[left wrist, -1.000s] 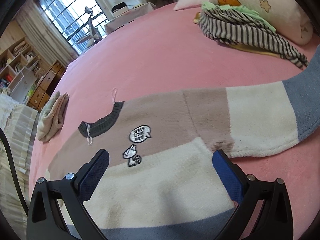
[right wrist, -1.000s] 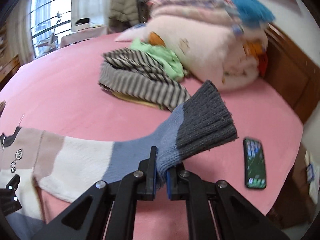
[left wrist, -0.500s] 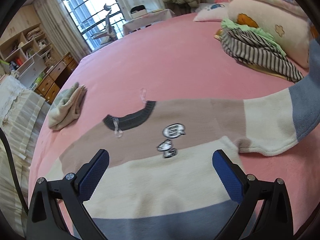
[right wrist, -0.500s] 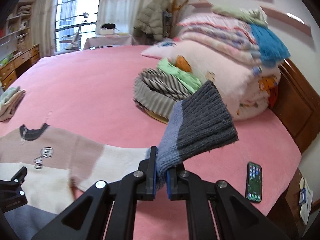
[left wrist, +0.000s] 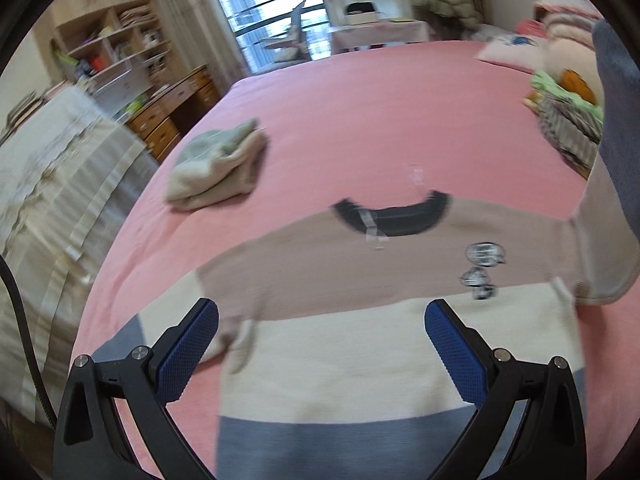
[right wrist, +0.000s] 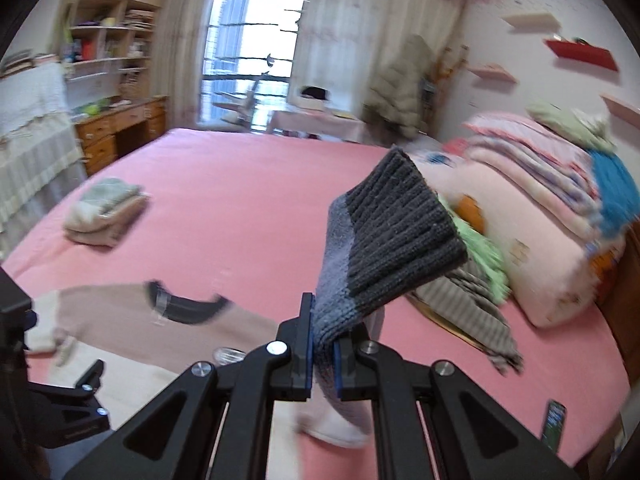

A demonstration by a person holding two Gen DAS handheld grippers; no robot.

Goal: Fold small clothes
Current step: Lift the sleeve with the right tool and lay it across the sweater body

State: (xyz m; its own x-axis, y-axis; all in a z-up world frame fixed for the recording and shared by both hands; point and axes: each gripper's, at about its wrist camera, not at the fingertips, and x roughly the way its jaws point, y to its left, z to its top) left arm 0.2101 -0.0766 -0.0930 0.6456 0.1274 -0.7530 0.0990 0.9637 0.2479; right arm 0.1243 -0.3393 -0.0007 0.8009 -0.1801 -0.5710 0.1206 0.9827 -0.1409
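Sweater (left wrist: 360,344) lies face up on the pink bed (left wrist: 380,112), collar (left wrist: 394,218) pointing away toward the window, body's long axis running toward the camera. Right hand-held gripper (right wrist: 323,354) is clenched on the sleeve (right wrist: 384,248) near its dark ribbed cuff, sleeve lifted off the bed, cuff pointing up and away. Left hand-held gripper (left wrist: 320,344) is released, jaws wide over the cream band, gripping nothing. Folded beige garment (left wrist: 218,166) sits beyond the collar, to its left.

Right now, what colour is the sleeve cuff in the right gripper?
Dark grey ribbed knit cuff above a blue-grey band, clearest in the right wrist view.
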